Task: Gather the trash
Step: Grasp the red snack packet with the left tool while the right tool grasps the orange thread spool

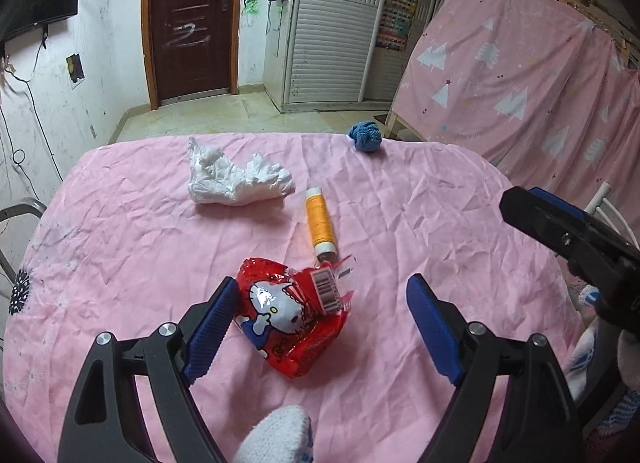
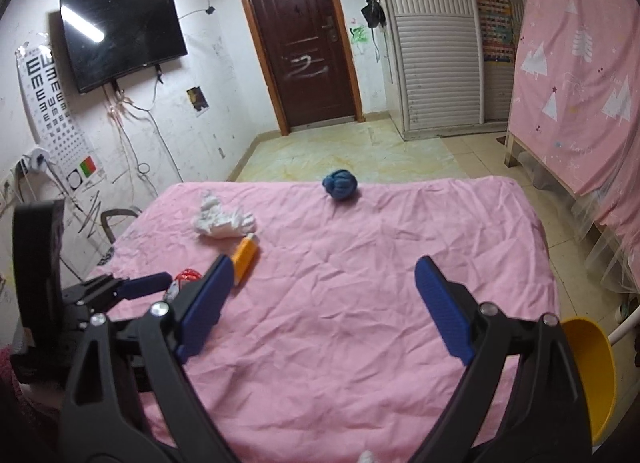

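Observation:
A red snack wrapper [image 1: 294, 317] with a cartoon cat lies on the pink tablecloth [image 1: 420, 223] between the fingers of my open left gripper [image 1: 320, 327], close to the left finger. A crumpled white tissue [image 1: 236, 179] lies further back, also in the right wrist view [image 2: 220, 221]. A blue crumpled ball [image 1: 366, 137] sits at the table's far edge [image 2: 340, 185]. My right gripper [image 2: 320, 303] is open and empty above the cloth. Only a red sliver of the wrapper [image 2: 188, 275] shows there.
An orange thread spool [image 1: 320, 225] lies just behind the wrapper, also in the right wrist view [image 2: 246, 257]. A yellow bin [image 2: 588, 375] stands at the table's right side. A pink curtain [image 1: 520, 63] hangs to the right. A metal chair [image 1: 16, 215] is at the left.

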Demonstrator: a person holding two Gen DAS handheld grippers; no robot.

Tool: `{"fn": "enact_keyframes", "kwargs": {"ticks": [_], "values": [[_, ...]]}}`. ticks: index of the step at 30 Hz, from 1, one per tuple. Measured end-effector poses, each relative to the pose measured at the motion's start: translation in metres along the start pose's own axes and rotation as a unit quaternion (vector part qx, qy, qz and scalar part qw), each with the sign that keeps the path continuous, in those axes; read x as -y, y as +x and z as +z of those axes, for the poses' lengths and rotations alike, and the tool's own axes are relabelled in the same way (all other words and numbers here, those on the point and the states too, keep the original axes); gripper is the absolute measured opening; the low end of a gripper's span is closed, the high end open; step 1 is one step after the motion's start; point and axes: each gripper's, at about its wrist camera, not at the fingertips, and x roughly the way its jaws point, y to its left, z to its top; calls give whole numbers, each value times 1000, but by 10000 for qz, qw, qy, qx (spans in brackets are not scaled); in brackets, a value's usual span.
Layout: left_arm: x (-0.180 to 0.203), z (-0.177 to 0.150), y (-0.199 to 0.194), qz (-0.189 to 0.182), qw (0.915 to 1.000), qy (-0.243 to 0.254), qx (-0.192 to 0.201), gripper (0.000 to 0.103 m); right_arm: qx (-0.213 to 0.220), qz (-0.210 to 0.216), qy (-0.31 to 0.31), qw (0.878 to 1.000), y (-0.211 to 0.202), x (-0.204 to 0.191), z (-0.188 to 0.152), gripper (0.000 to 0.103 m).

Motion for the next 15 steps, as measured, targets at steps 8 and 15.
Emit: {"fn": "enact_keyframes", "kwargs": {"ticks": [8,15], "values": [[-10,-3,0,34,10000,25,-16,38,-189,130,-204,9995,19,-26,3,91],[-23,-4,-4,-108,9999,-101,-19,28,-459,232,-421,9978,44,-50,8,92]]}}
